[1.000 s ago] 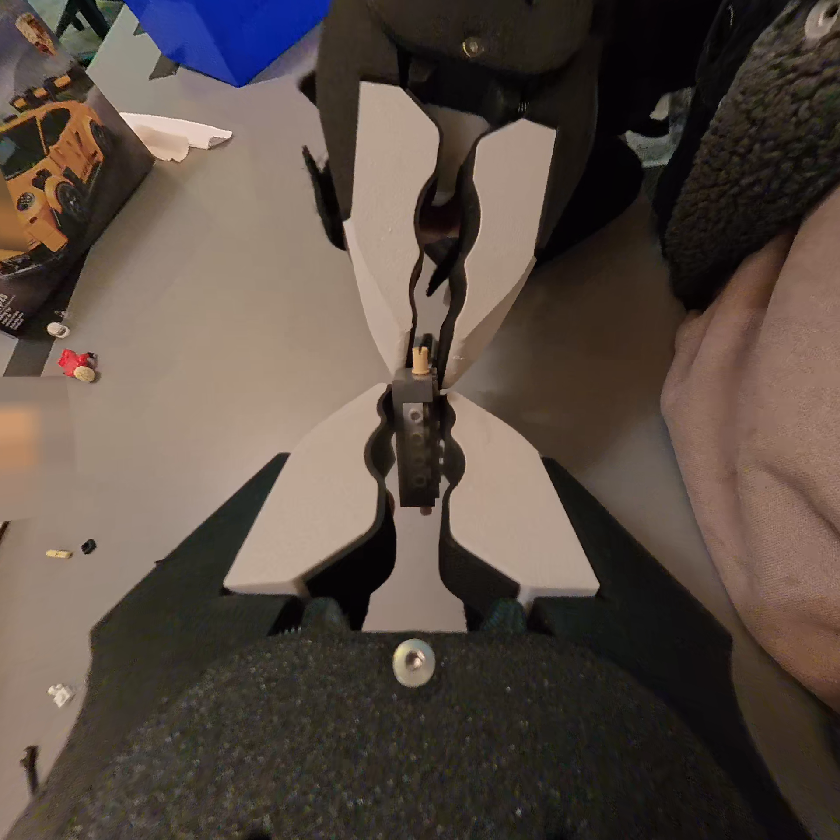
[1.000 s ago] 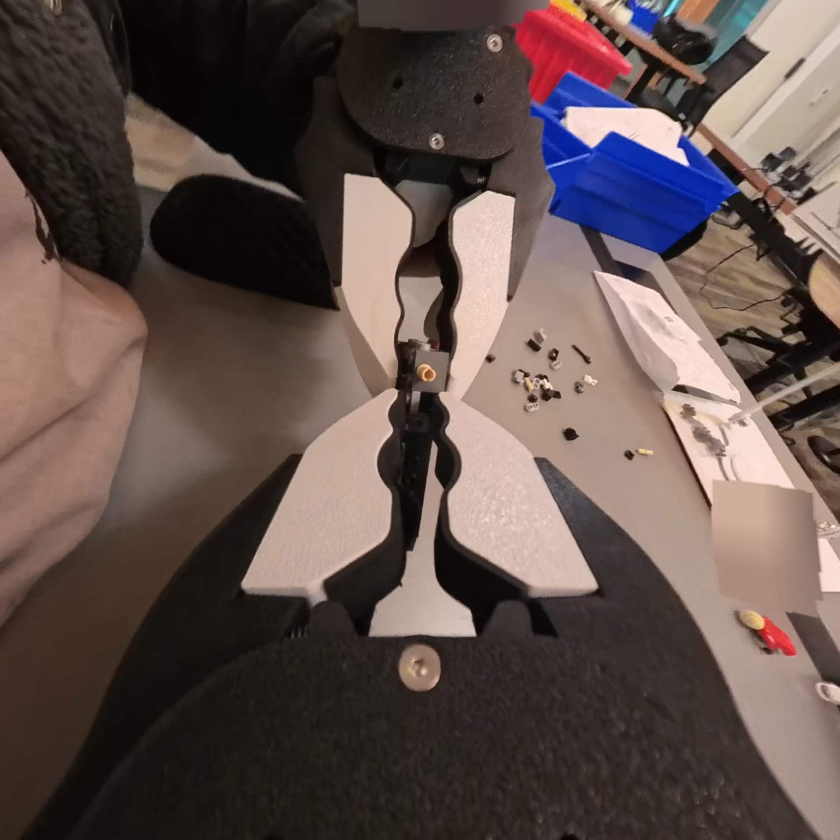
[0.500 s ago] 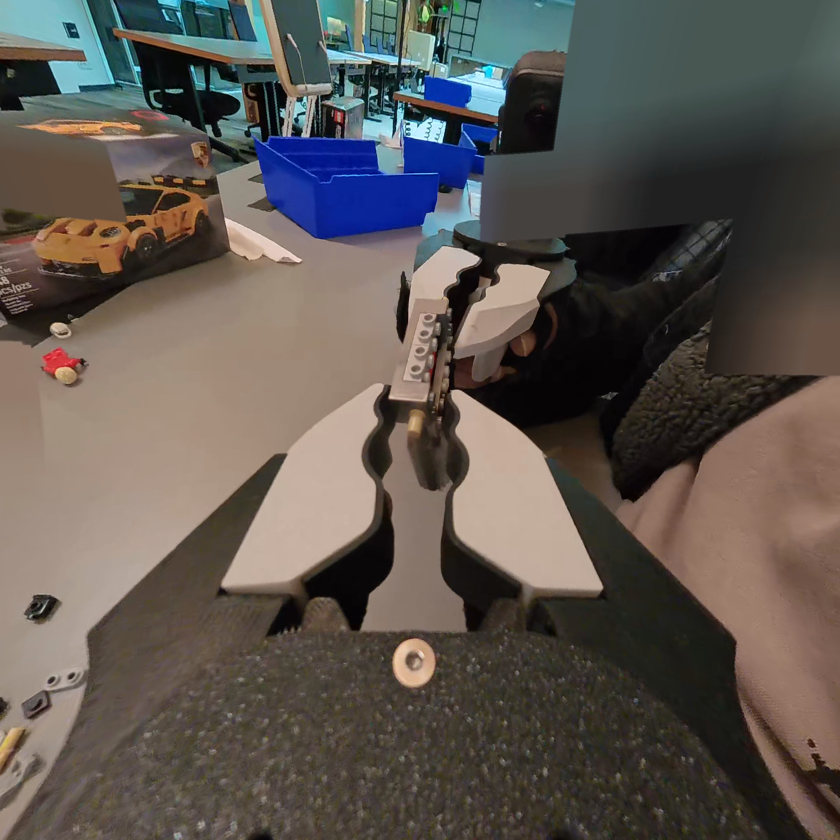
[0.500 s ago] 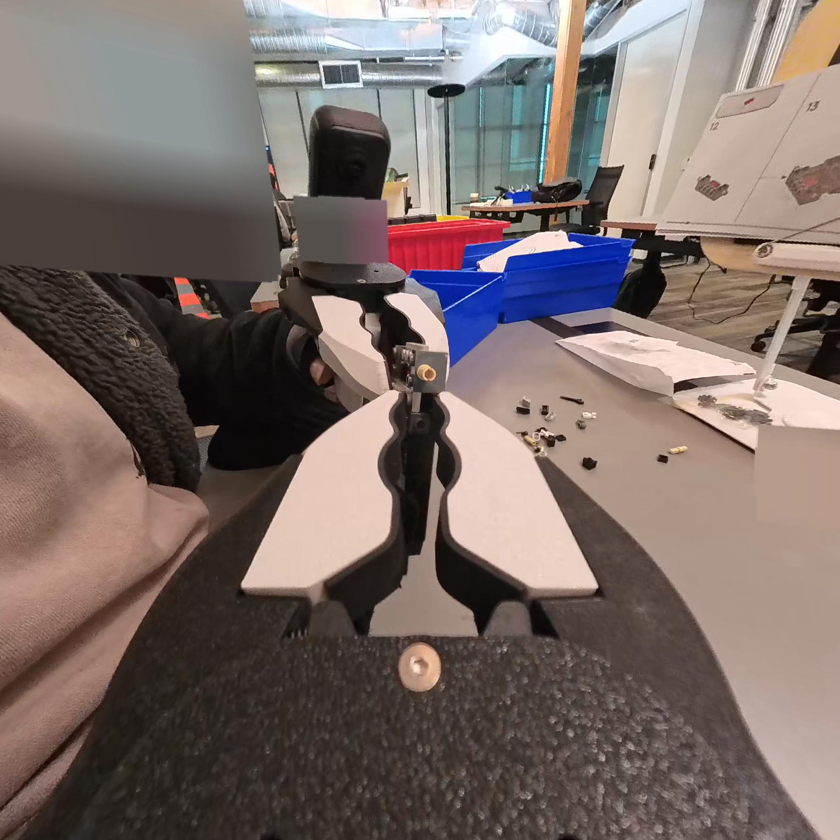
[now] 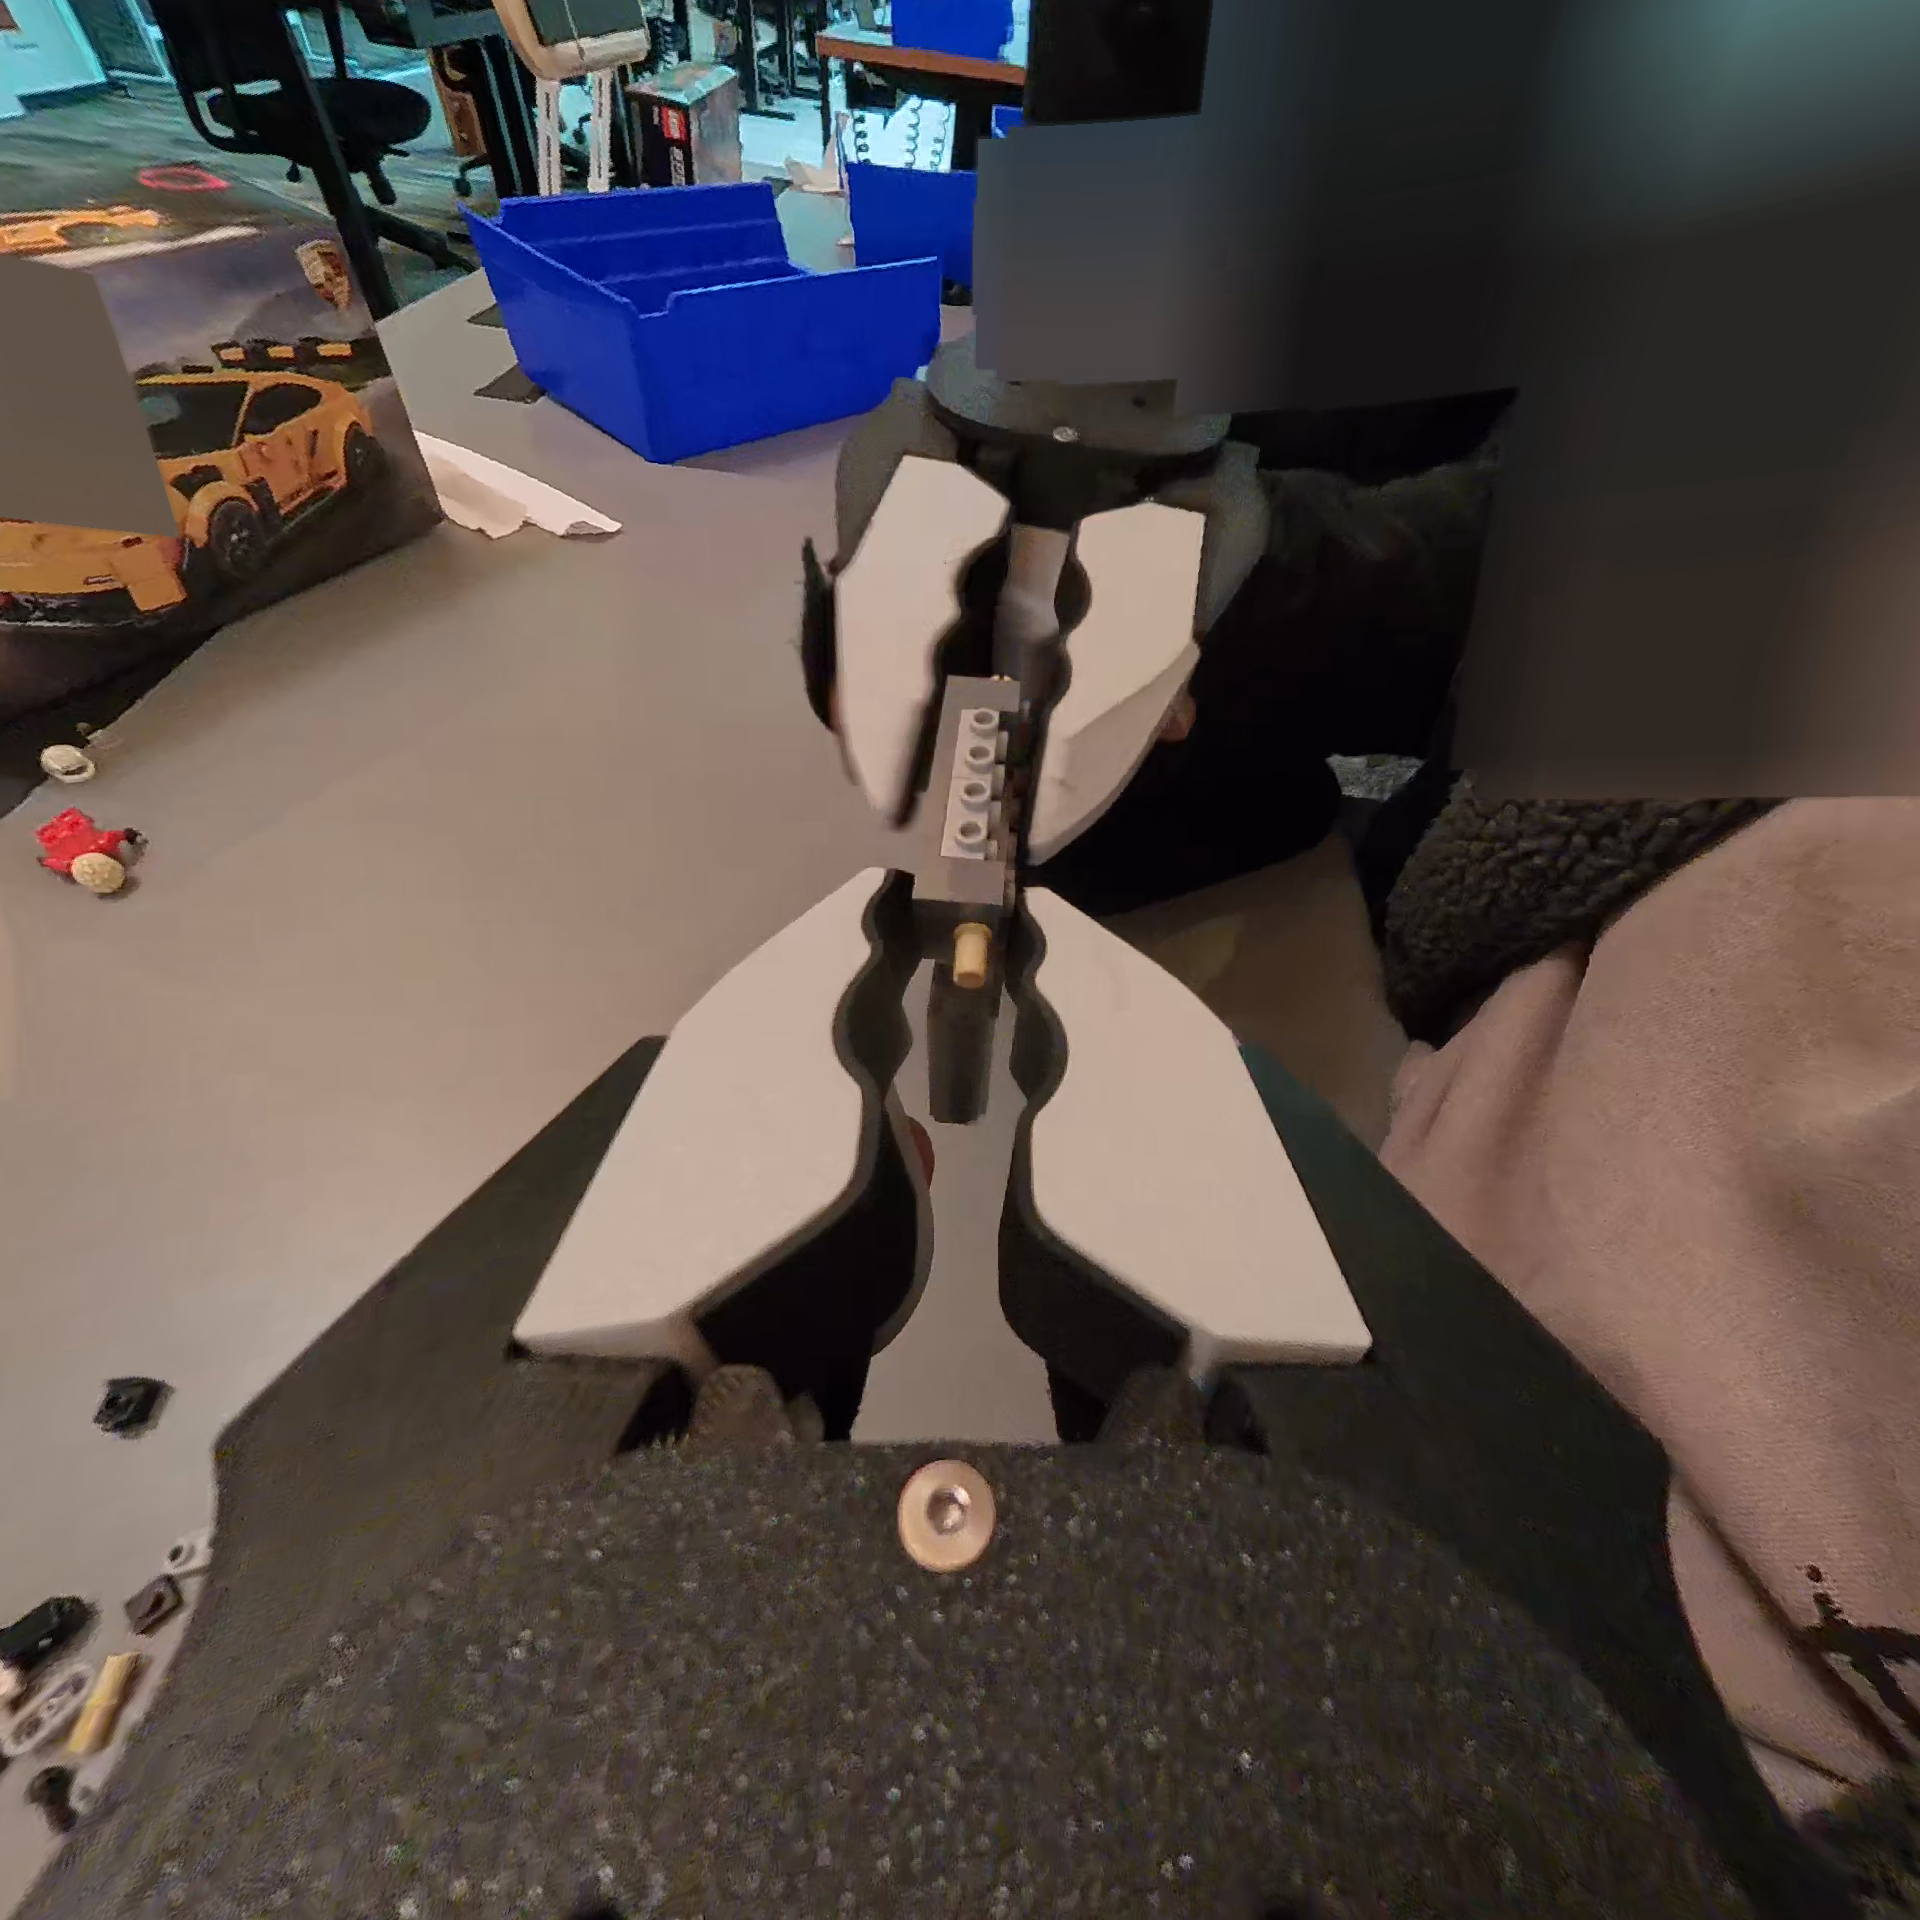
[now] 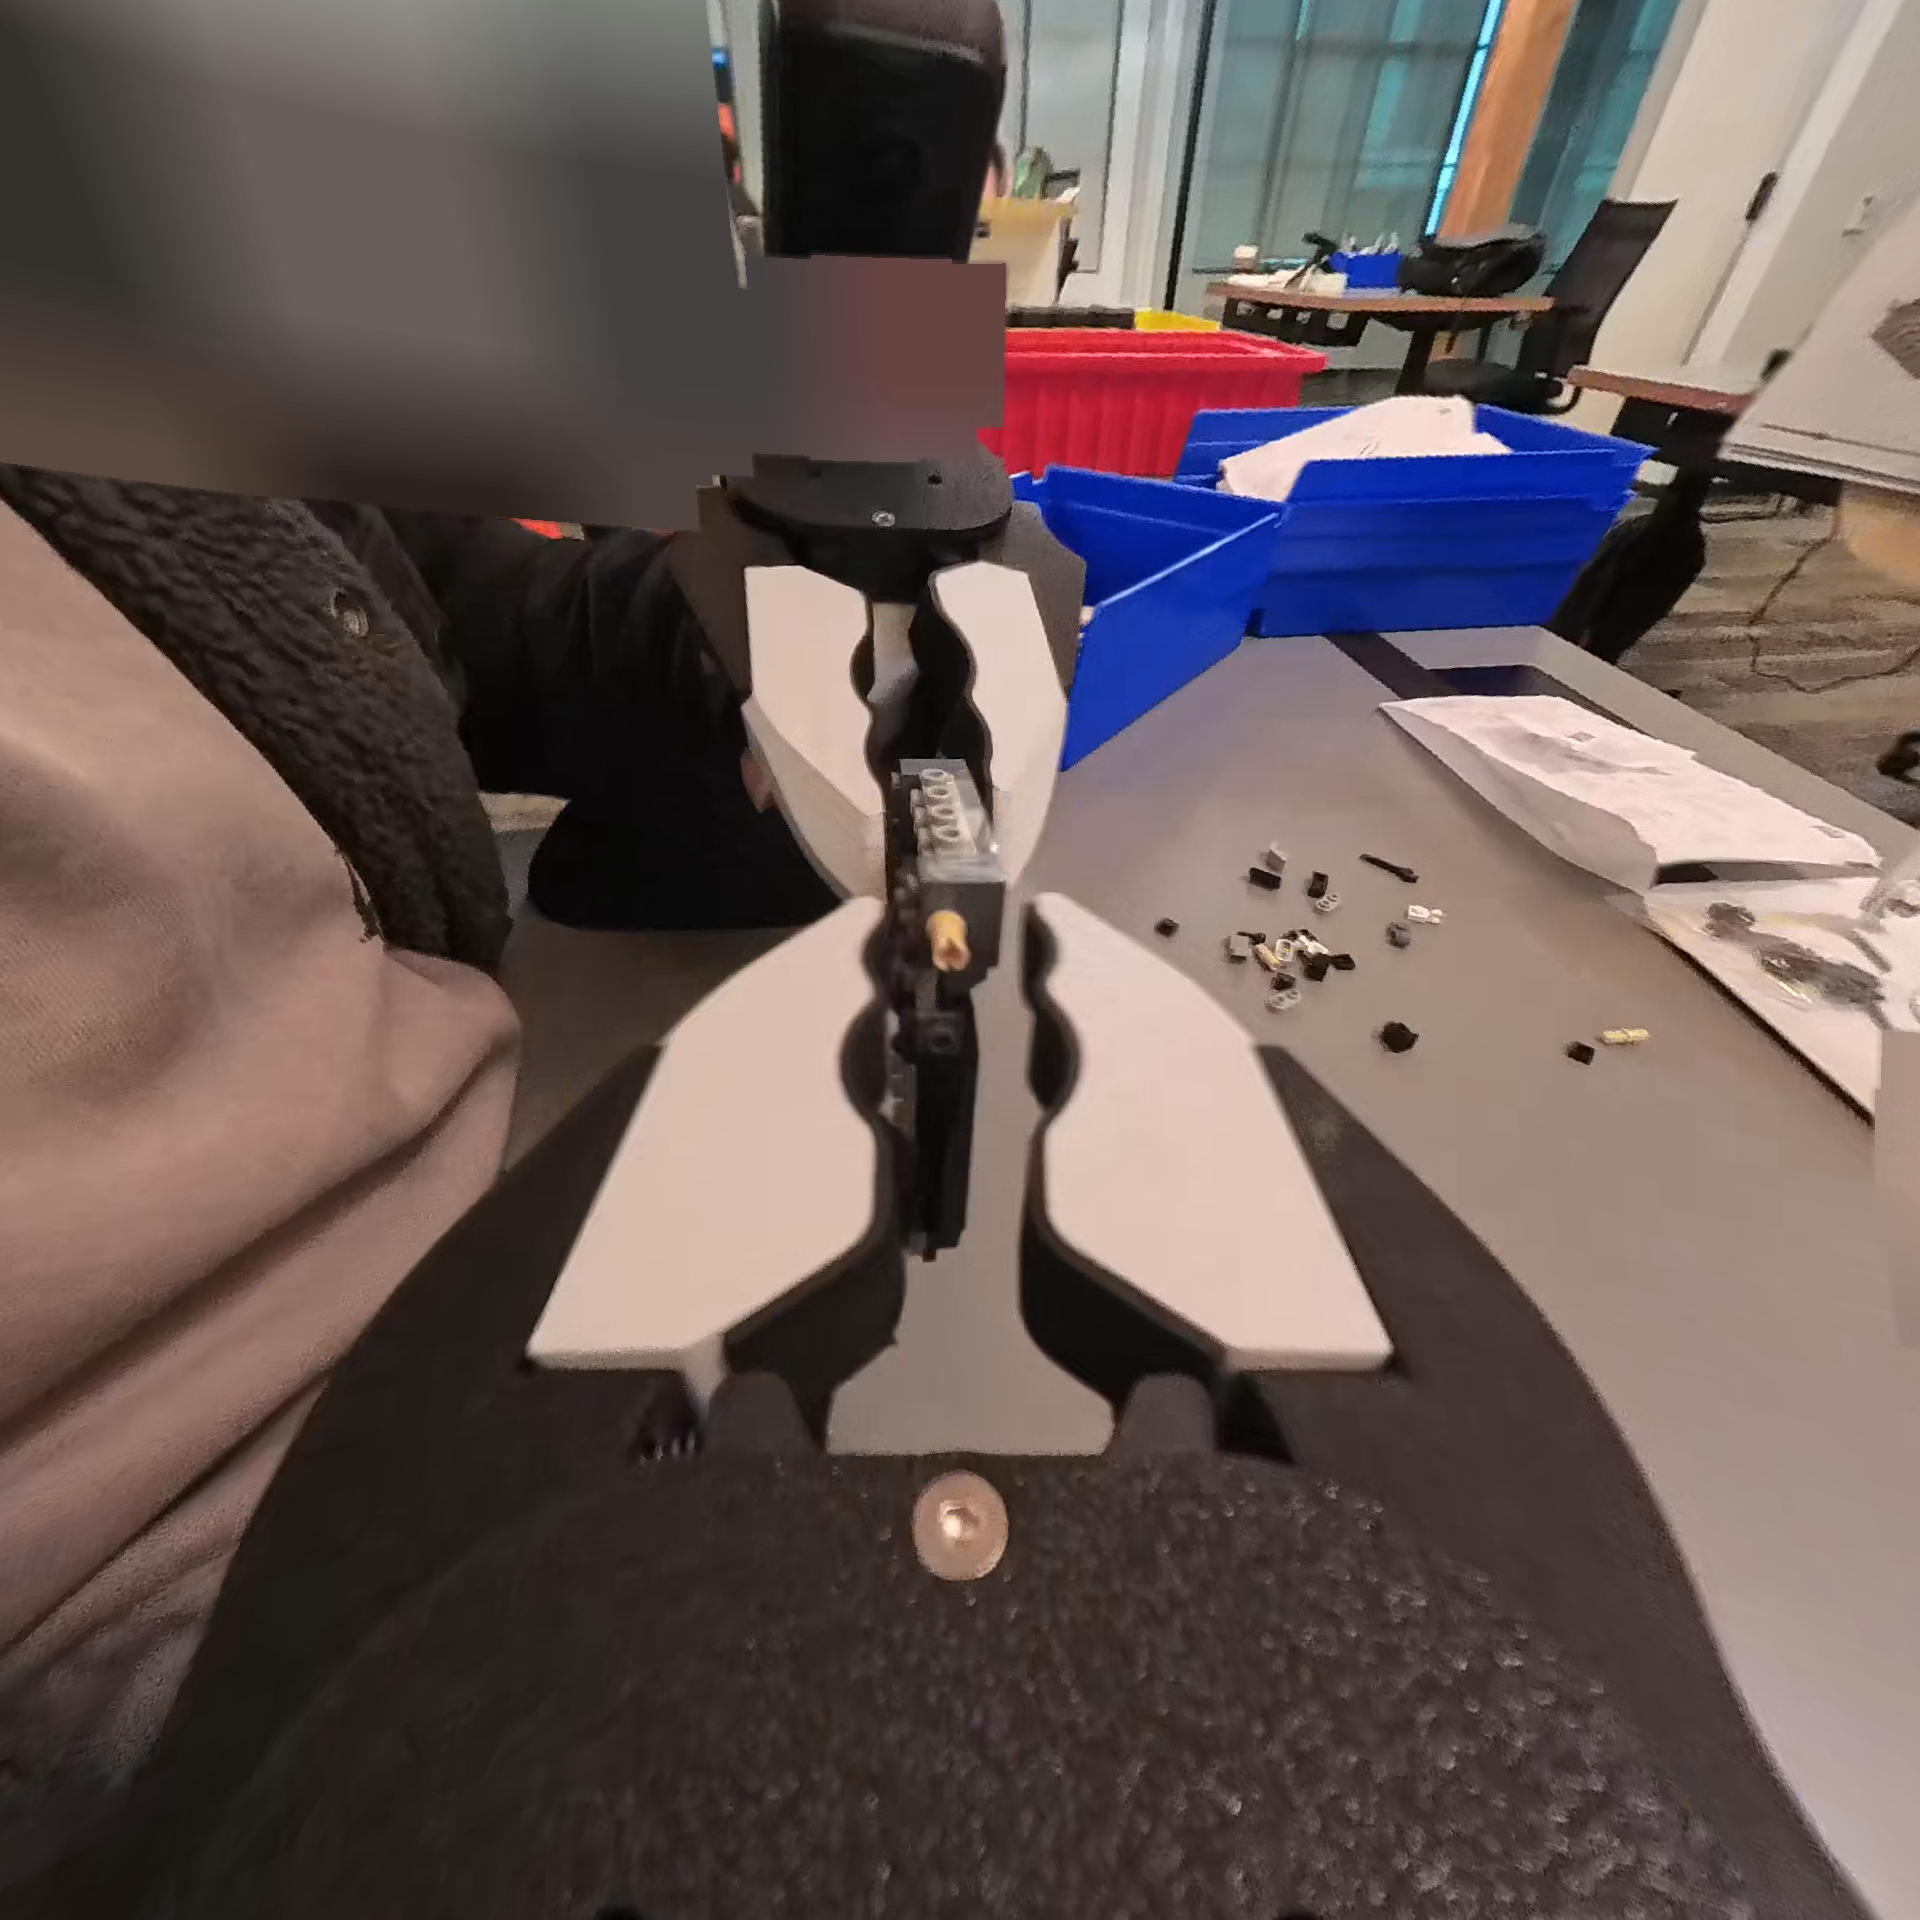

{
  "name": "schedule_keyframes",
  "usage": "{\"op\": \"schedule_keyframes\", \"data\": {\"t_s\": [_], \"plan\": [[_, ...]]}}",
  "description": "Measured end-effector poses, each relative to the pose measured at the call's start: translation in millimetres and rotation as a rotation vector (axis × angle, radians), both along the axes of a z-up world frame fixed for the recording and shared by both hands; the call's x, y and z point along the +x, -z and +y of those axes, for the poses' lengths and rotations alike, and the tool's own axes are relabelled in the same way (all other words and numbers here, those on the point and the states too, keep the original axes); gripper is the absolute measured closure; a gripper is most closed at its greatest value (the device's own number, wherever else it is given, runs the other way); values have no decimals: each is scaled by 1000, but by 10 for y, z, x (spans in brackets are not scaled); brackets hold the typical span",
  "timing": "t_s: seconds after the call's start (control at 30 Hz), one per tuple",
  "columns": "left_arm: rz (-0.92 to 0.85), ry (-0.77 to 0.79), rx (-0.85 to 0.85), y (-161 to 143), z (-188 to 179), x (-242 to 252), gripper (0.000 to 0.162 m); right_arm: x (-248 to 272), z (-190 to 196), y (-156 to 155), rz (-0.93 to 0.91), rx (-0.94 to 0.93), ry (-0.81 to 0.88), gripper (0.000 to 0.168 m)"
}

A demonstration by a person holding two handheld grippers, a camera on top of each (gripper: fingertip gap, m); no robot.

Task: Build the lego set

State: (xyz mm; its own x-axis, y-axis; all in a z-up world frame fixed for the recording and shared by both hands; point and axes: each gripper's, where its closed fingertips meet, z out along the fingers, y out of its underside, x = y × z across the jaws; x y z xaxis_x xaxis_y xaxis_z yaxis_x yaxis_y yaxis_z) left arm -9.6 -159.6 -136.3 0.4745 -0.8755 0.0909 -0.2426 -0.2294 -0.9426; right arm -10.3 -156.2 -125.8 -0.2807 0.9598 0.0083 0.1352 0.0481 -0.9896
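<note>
Facing each other tip to tip, the two grippers are held above the grey table [image 5: 468, 831] with one lego assembly [image 5: 961, 1039] spanning both. The left gripper [image 5: 954, 894] is closed nearly all the way, and the dark end of the assembly is pinched between its tips. A tan pin [image 5: 970, 951] is seen sticking out of the assembly just inside those tips. A light grey studded plate [image 5: 977, 779] runs onward from them into the opposite gripper.

The right gripper [image 6: 951, 914] is parted only narrowly. The assembly lies against one finger, while a thin gap is seen between it and the other finger [image 6: 1164, 1143], the one nearer the loose pieces. No firm grip on the assembly is shown there.

Ahead and to the left of the left gripper, a blue bin [image 5: 707, 343] and a set box printed with a yellow car [image 5: 239, 457] are found on the table. A small red piece [image 5: 73, 842] lies well out to its left. To the right of the right gripper, a scatter of small dark and pale parts [image 6: 1294, 951] is spread on the table. Paper sheets [image 6: 1610, 779] lie beyond that scatter, and more blue bins [image 6: 1403, 540] and a red bin [image 6: 1132, 395] stand farther ahead. A pale sleeve [image 5: 1662, 1143] is seen close beside both grippers.
</note>
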Motion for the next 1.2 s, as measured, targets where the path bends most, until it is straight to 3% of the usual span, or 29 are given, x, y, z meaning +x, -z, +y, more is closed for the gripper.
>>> {"op": "schedule_keyframes", "data": {"t_s": [0.07,0.43,0.77,0.97,1.2], "plan": [[15,3,21,-14,-4,7,144,0,-40,-11,7,17,-38,153],[49,-9,74,-84,18,-9,145,-9,-28,-73,77,50,-11,153],[-77,-46,123,-252,114,99,145,111,80,-192,194,-231,-62,153],[-112,-54,112,-354,162,180,146,189,127,-294,271,-266,-72,153],[49,-100,153,-276,185,252,146,251,148,-227,308,-269,-123,151]]}}
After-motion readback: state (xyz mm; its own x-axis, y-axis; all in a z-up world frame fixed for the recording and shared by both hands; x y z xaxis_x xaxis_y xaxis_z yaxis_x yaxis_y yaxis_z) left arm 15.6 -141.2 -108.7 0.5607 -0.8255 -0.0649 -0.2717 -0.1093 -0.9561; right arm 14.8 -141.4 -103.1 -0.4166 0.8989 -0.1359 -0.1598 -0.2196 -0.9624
